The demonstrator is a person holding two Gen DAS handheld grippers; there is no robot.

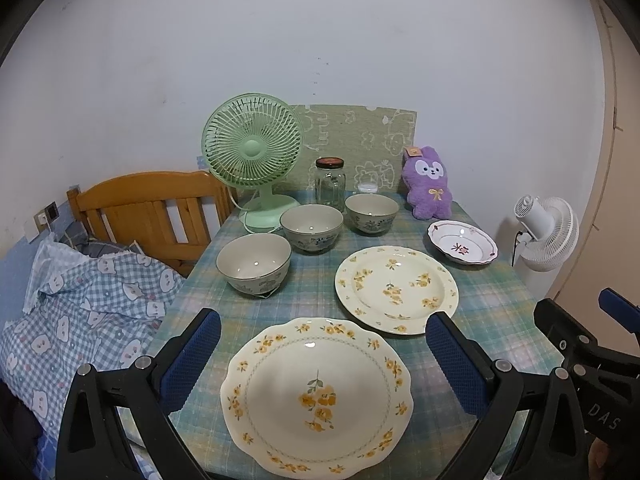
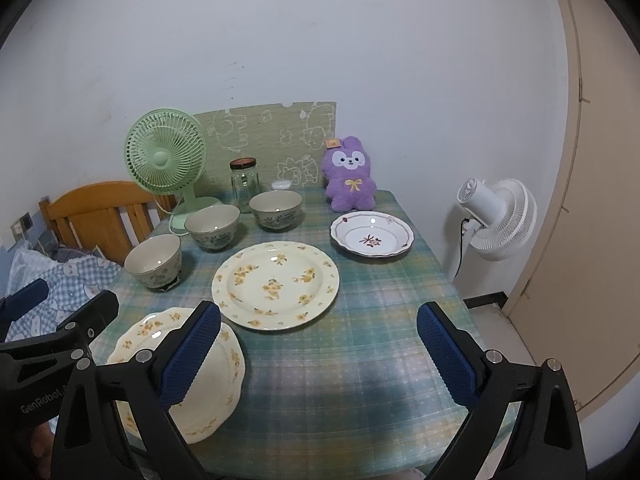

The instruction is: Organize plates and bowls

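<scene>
Nothing looked stacked yet: three bowls [image 1: 253, 262] and three plates [image 1: 316, 396] lay separately across the worktop [image 2: 360, 360]. Left gripper [image 1: 324, 356] and right gripper [image 2: 318, 354] both hung apart, empty (work seemingly unstarted).

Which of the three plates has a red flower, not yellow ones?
The small white plate in front of the purple plush rabbit; the other two are cream with yellow flowers.

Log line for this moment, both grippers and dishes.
left gripper: open, over scalloped plate | right gripper: open, holding nothing | round plate, small dish, three bowls: unstacked
</scene>
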